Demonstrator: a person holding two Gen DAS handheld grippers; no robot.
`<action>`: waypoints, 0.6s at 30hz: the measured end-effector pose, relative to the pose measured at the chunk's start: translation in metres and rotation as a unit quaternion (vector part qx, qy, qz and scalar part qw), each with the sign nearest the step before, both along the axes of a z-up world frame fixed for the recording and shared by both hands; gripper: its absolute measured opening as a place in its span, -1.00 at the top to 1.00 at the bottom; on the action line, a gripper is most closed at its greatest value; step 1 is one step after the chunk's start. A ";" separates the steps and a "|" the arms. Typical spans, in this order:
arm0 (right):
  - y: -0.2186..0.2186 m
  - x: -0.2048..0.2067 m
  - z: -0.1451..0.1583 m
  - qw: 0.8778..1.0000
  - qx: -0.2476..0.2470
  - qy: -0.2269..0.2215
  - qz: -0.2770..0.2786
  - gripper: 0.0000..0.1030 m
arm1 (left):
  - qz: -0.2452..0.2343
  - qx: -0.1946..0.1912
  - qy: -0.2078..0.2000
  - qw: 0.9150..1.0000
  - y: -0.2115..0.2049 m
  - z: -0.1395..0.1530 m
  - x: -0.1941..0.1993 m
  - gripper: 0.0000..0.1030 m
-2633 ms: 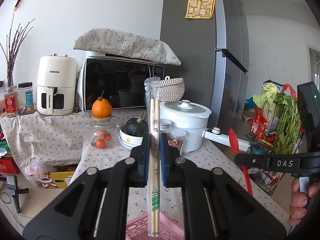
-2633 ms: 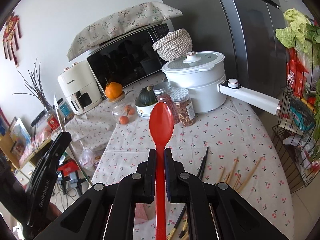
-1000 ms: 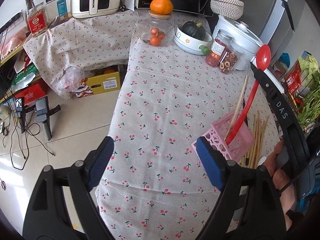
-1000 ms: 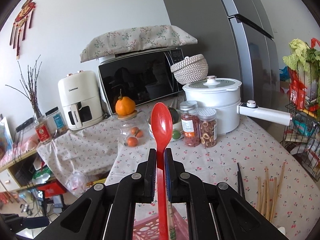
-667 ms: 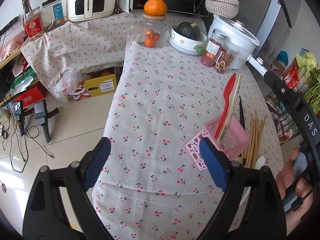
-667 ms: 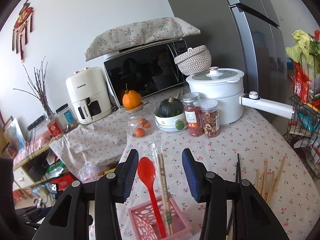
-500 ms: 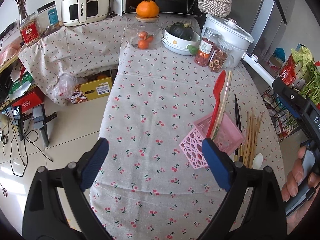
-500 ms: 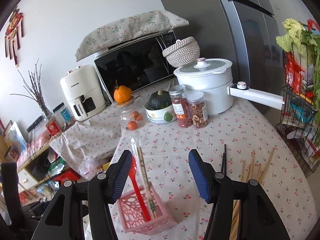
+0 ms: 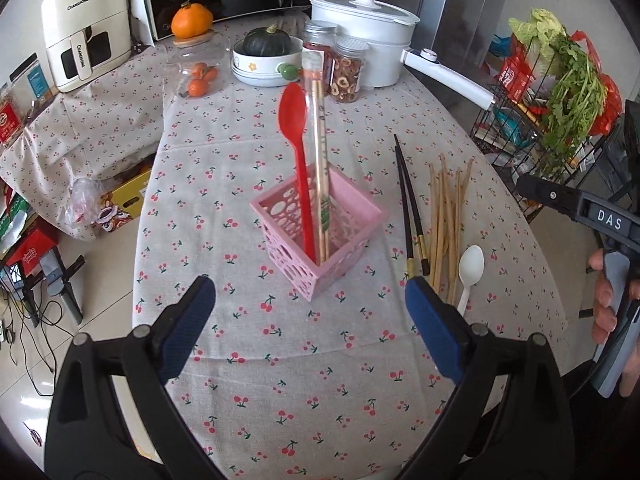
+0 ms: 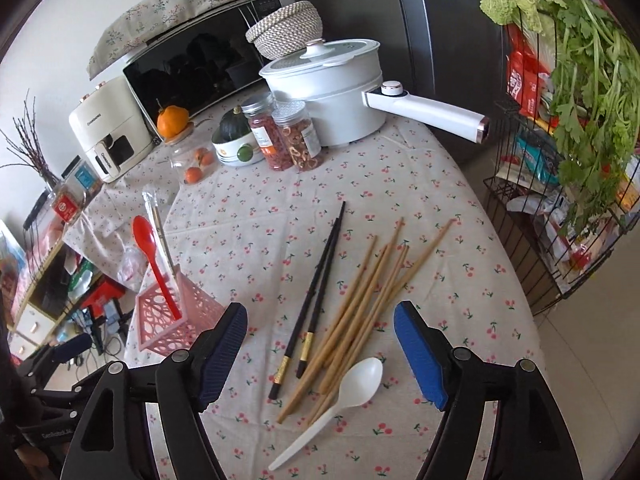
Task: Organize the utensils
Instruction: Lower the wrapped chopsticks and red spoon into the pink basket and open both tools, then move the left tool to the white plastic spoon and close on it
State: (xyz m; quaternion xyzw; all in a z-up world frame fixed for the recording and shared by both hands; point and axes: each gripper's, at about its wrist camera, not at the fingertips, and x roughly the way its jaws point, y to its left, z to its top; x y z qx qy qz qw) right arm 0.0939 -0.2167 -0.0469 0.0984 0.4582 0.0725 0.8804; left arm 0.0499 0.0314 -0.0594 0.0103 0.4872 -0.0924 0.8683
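Note:
A pink basket [image 9: 296, 264] stands mid-table with a red spoon [image 9: 294, 120] and wrapped chopsticks [image 9: 320, 128] upright in it. My left gripper [image 9: 308, 296] hangs open just short of the basket, holding nothing. To its right lie black chopsticks [image 9: 408, 192], several wooden chopsticks [image 9: 446, 216] and a white spoon [image 9: 470, 266]. My right gripper [image 10: 320, 314] is above those loose pieces with its jaws opening and nothing gripped. Below it I see the black chopsticks [image 10: 320, 292], wooden chopsticks [image 10: 372, 284] and white spoon [image 10: 356, 380]. The basket [image 10: 160, 320] is off to its left.
A white pot [image 10: 332, 96] with a long handle, two jars [image 10: 288, 136] and a bowl with a squash [image 10: 234, 140] stand at the back. A wire rack of greens [image 10: 560, 160] is beyond the table's right edge. A hand [image 9: 608, 300] holds the right gripper.
My right gripper let go of the red spoon in the basket, opened and swung right over the loose chopsticks. My left gripper widened and shifted so the basket sits centred before it.

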 end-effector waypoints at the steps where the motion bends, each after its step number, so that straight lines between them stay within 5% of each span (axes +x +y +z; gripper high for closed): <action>1: -0.007 -0.001 -0.002 1.000 -0.007 0.007 -0.005 -0.53 | -0.008 0.003 0.004 1.000 -0.008 -0.002 -0.001 -0.86; 7: -0.045 -0.002 -0.022 0.998 -0.029 0.058 -0.017 -0.56 | -0.078 0.013 0.051 0.996 -0.059 -0.021 0.000 -0.85; 12: -0.070 0.000 -0.034 0.995 -0.039 0.090 -0.015 -0.56 | -0.127 -0.026 0.111 0.985 -0.099 -0.040 0.010 -0.85; 18: -0.090 0.007 -0.046 0.992 -0.049 0.116 -0.012 -0.56 | -0.153 -0.085 0.156 0.972 -0.142 -0.055 0.028 -0.38</action>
